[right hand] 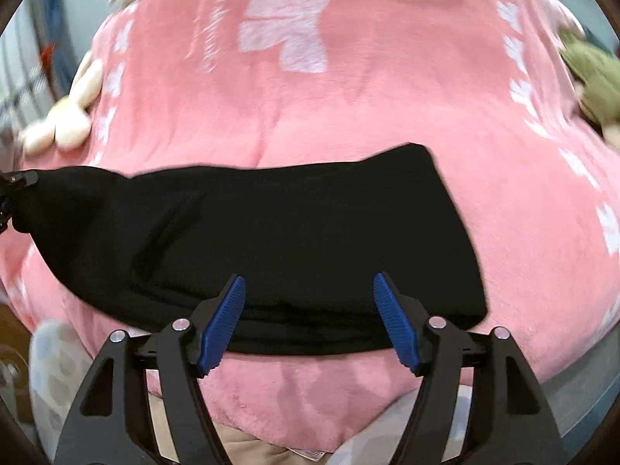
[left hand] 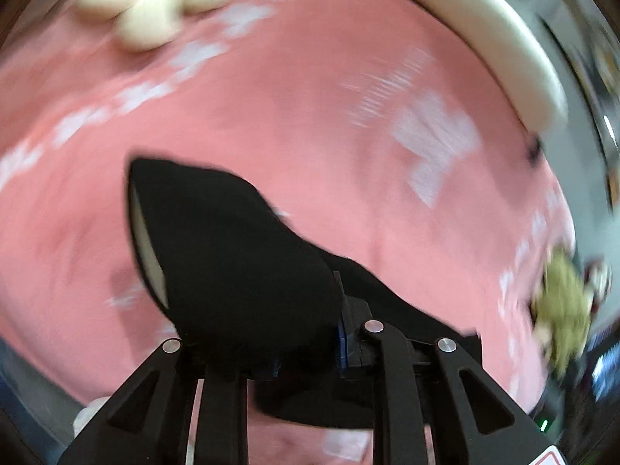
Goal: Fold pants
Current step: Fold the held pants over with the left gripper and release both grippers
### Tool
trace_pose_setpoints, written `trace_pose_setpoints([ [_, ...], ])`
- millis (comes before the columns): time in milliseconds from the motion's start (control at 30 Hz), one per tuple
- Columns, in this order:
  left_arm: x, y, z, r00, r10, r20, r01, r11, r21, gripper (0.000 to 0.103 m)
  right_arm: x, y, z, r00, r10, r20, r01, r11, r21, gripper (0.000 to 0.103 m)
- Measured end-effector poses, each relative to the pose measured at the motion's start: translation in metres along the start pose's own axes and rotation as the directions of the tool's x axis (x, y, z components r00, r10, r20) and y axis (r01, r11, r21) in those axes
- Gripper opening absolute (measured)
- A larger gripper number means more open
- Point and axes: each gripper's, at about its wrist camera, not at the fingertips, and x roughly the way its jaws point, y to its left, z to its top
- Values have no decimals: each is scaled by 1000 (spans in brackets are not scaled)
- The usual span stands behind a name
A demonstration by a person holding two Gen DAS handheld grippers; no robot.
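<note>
The right hand-held gripper (right hand: 309, 312) stands wide apart, its blue ribbed pads (right hand: 223, 325) bare and holding nothing; the near edge of the black pants (right hand: 271, 240) lies just ahead of and between the two fingers, and whether the tips touch the cloth cannot be told. The pants stretch as a folded band across the pink blanket (right hand: 348, 116), from far left of this gripper to its right. At the far left edge of that view, the pants' end bunches against the left hand-held gripper (right hand: 11, 197).

In the left wrist view, the left hand-held gripper (left hand: 271, 333) is closed down on the black pants (left hand: 232, 255); the cloth drapes over the left finger and hides it, with a sliver of blue pad (left hand: 341, 343) showing beside the fabric.

The blanket bears white bow prints (right hand: 286, 27) and a line of pale script, too blurred to read. A cream plush toy (right hand: 66, 116) sits left of the right gripper, a green plush toy (right hand: 596, 85) to its right.
</note>
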Motion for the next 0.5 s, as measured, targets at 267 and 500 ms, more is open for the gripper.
trace_pose_setpoints([
  [267, 88, -88, -94, 956, 72, -286, -11, 978, 208, 68, -4, -32, -5, 998, 57, 3, -57, 992, 110, 70],
  [500, 55, -75, -102, 963, 168, -210, -106, 955, 278, 76, 12, -30, 13, 972, 229, -51, -217, 960, 176, 70],
])
